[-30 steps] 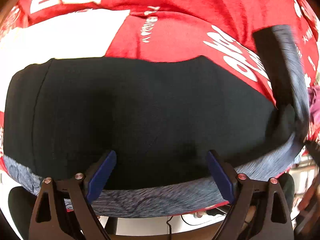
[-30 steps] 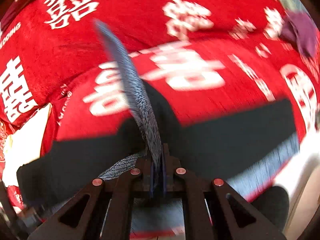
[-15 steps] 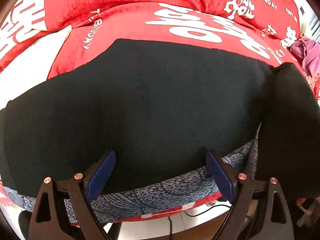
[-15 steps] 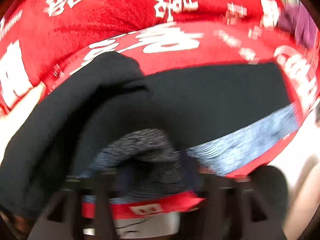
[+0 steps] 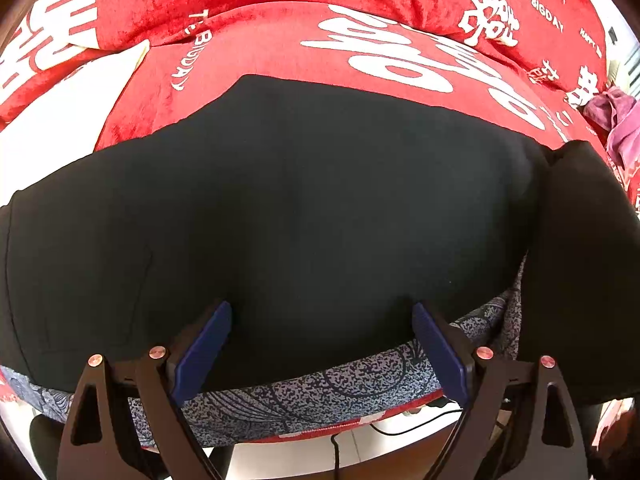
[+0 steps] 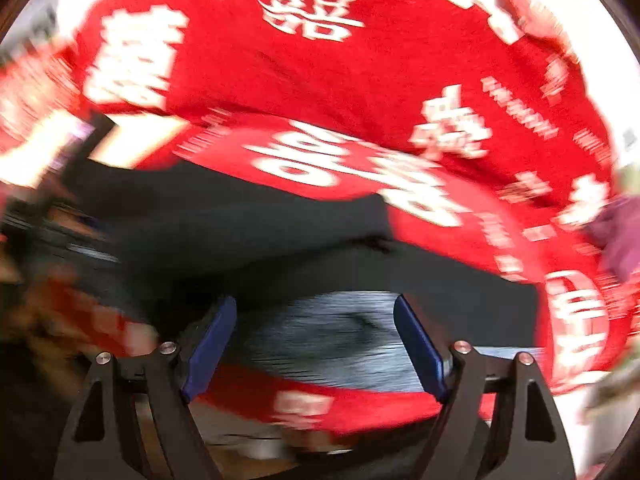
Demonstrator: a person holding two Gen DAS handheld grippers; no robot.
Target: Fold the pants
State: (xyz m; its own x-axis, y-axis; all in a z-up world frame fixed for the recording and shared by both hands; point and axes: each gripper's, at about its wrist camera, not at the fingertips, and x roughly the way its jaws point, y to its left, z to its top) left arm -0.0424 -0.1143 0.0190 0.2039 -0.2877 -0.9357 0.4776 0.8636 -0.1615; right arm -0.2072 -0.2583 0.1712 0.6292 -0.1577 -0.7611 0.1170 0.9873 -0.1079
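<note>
Black pants (image 5: 304, 208) with a grey-blue patterned waistband (image 5: 320, 396) lie across a red cloth with white lettering (image 5: 248, 4). One end is folded over at the right (image 5: 576, 264). My left gripper (image 5: 322, 344) is open and empty, its blue pads over the near waistband edge. In the blurred right wrist view the pants (image 6: 248, 220) and waistband (image 6: 320, 336) lie ahead. My right gripper (image 6: 314, 340) is open and empty, just above the waistband.
A purple garment (image 5: 618, 120) lies at the far right on the red cloth; it also shows in the right wrist view (image 6: 620, 232). The table's near edge, a cable and the floor (image 5: 360, 440) show below the waistband. A white patch (image 5: 60, 120) lies at the left.
My right gripper carried the pants' end over, opened and let it go, then swung away. The folded end now lies at the right. My left gripper stayed open and shifted slightly.
</note>
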